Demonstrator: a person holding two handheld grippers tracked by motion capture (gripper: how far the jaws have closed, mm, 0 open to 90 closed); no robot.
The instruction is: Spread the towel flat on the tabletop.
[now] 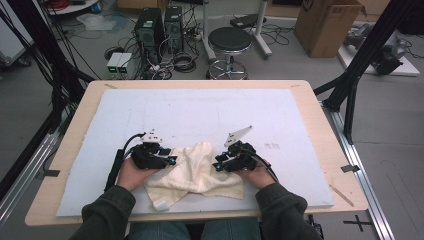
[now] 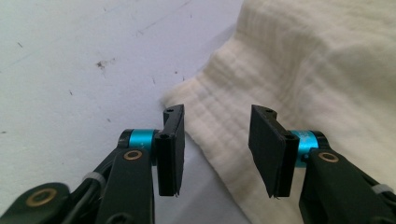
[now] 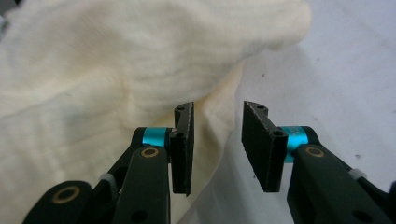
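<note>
- Where the pale blue mat (image 1: 200, 110) covers the wooden table (image 1: 320, 120), a cream cloth (image 1: 192, 172) is seen lying crumpled near the front edge, between the 2 grippers.
- The left gripper (image 1: 170, 160) is held in the person's left hand (image 1: 131, 172) at the cloth's left edge, and the right gripper (image 1: 218, 165) is held in the right hand (image 1: 257, 175) at the cloth's right edge.
- In the left gripper view, the jaws of the left gripper (image 2: 217, 149) are seen parted about halfway; a folded edge of the cloth (image 2: 303, 70) lies in the gap, but it is not pressed by either pad, so nothing is gripped.
- In the right gripper view, the jaws of the right gripper (image 3: 217, 147) are seen apart with a narrower gap; the cloth (image 3: 116, 70) edge lies under and beyond the gap, and nothing is clamped.
- A small white tag (image 1: 161, 205) is seen at the cloth's front left corner; no writing can be read on it.
- No brand or label can be read on the grippers, the mat or the cardboard box (image 1: 325, 25) on the floor behind.
</note>
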